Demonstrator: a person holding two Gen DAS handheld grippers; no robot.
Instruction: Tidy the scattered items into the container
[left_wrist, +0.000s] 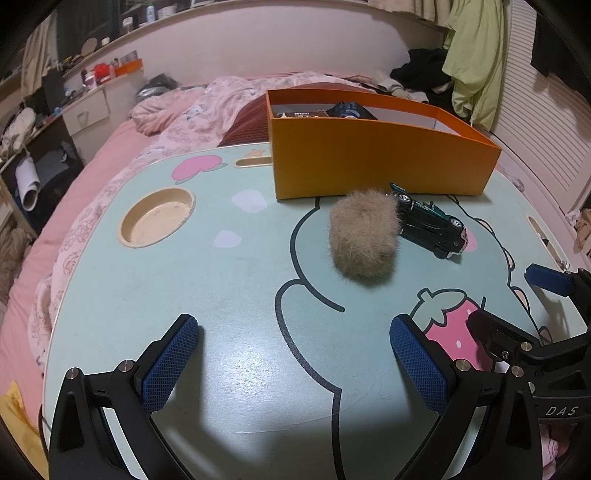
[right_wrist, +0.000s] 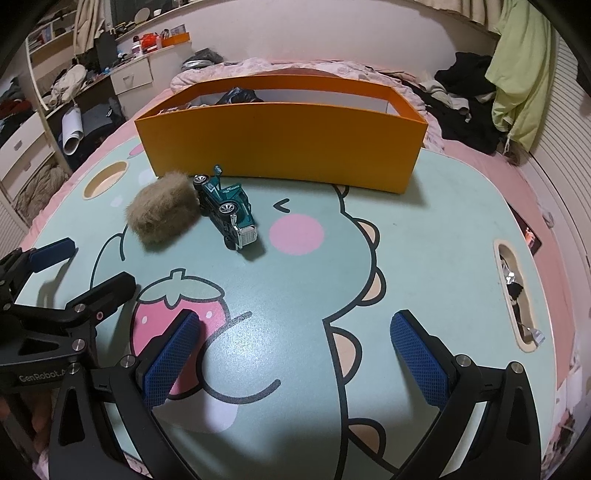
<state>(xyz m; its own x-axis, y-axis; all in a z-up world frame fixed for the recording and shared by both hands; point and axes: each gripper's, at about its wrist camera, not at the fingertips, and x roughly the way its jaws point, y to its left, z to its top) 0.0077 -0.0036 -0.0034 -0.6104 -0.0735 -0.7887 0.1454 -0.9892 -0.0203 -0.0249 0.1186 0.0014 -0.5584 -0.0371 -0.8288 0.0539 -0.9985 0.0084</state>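
Observation:
An orange box (left_wrist: 376, 162) stands at the far side of the lap table, with dark items inside; it also shows in the right wrist view (right_wrist: 288, 144). A furry beige pouch (left_wrist: 364, 236) lies in front of it, touching a green toy truck (left_wrist: 430, 221) tipped on its side. Both show in the right wrist view: the pouch (right_wrist: 162, 210) and the truck (right_wrist: 229, 210). My left gripper (left_wrist: 293, 354) is open and empty, near the table's front. My right gripper (right_wrist: 295, 350) is open and empty, beside the left one (right_wrist: 81, 269).
The mint cartoon-print table (left_wrist: 229, 332) has a round cup recess (left_wrist: 157, 216) at left and a slot (right_wrist: 517, 295) at right. It stands on a pink bed (left_wrist: 110, 155) with bedding. Shelves and clothes surround the bed.

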